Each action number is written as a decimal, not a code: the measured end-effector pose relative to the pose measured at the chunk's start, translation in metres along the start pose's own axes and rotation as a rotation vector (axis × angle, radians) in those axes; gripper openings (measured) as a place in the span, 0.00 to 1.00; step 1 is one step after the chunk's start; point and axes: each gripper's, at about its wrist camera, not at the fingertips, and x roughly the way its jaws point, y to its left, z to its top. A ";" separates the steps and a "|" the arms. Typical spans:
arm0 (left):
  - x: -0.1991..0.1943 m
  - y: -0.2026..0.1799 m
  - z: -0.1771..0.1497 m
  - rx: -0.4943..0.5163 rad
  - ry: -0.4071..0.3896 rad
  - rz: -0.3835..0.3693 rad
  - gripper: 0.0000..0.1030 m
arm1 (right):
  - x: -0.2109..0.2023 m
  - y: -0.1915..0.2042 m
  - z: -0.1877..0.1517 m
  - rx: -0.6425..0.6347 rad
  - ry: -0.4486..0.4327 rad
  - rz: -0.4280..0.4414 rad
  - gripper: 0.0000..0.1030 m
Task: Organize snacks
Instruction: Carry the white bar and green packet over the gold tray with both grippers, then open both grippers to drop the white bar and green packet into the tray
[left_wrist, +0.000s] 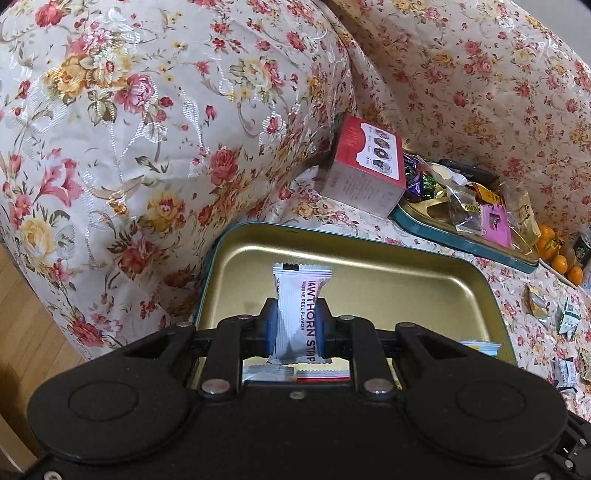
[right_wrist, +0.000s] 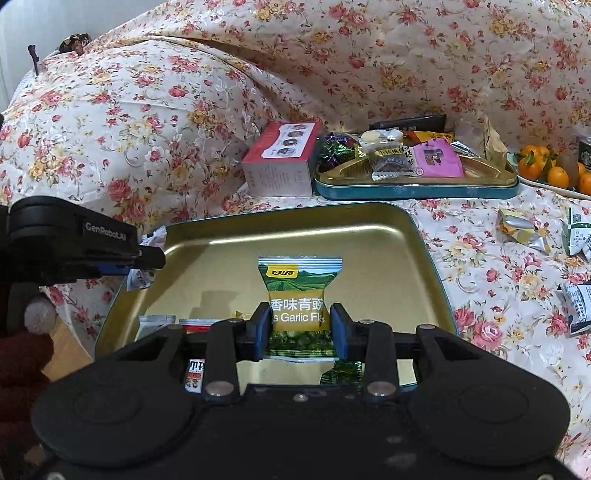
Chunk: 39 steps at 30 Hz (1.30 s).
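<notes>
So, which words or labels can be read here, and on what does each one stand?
"HAWTHORN STRIP" (first letter hidden), "...ERINE PEEL FLAVOR": white packet in the left tongs.
"...s Garlic Fla...", Chinese "香味青豌": green packet in the right tongs.
"GenRobot.AI": side of the left tongs.
Red box, pink packet, far tray sweets: print too small to read.

Two gold-lined tins (right_wrist: 424, 236) (right_wrist: 480, 186), one red box (right_wrist: 277, 162), two grippers (left_wrist: 295, 328) (right_wrist: 301, 326) each pinching one snack packet (left_wrist: 295, 314) (right_wrist: 299, 295), and several oranges (right_wrist: 554, 173).
</notes>
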 end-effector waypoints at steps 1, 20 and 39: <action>0.000 0.001 0.000 -0.002 0.002 0.001 0.26 | 0.001 0.001 0.000 0.000 0.001 -0.002 0.35; 0.001 0.004 0.001 -0.035 0.014 -0.057 0.32 | 0.003 0.009 -0.003 -0.050 0.009 -0.002 0.35; 0.004 0.003 -0.001 -0.037 0.043 -0.022 0.40 | 0.007 0.007 -0.002 -0.034 0.017 -0.002 0.36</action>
